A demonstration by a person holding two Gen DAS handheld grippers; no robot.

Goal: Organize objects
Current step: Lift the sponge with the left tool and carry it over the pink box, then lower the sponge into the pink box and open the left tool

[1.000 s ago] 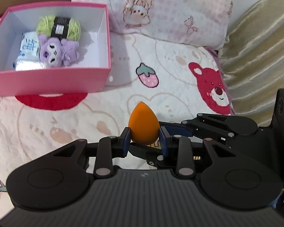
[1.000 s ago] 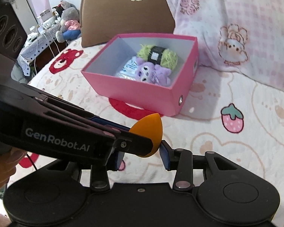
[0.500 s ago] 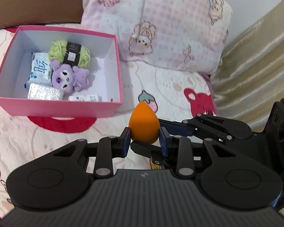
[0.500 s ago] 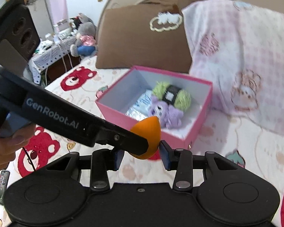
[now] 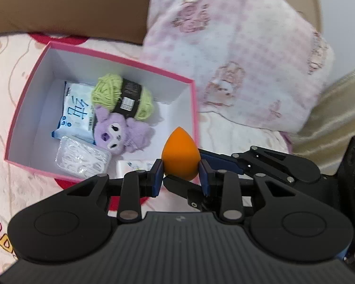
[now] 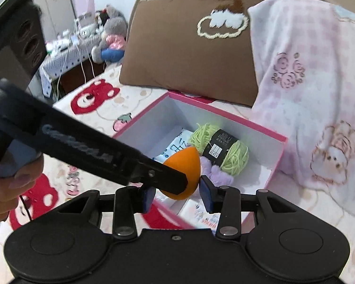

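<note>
An orange egg-shaped sponge (image 5: 181, 156) hangs over the near right corner of the pink box (image 5: 194, 108). My left gripper (image 5: 181, 177) is shut on it, a blue pad on each side. The right gripper's fingers (image 5: 224, 163) reach in from the right, one behind the sponge and one in front. In the right wrist view the right gripper (image 6: 177, 194) also holds the sponge (image 6: 187, 163), its right pad touching; the left gripper's finger (image 6: 106, 156) hides its left pad. The box (image 6: 224, 118) holds green yarn (image 5: 120, 94), a purple plush (image 5: 120, 135), a tissue pack (image 5: 75, 111) and a clear packet (image 5: 80, 158).
The box lies on a bed sheet printed with bears and strawberries. A brown pillow (image 6: 189, 59) and a pink checked pillow (image 5: 248, 59) stand behind it. A hand (image 6: 9, 184) grips the left tool. A cluttered side table (image 6: 78, 37) stands far left, gold fabric (image 5: 338, 108) at right.
Both grippers have carried the sponge together toward the pink box, which has drawn nearer and now lies under the sponge. Both grips look unchanged.
</note>
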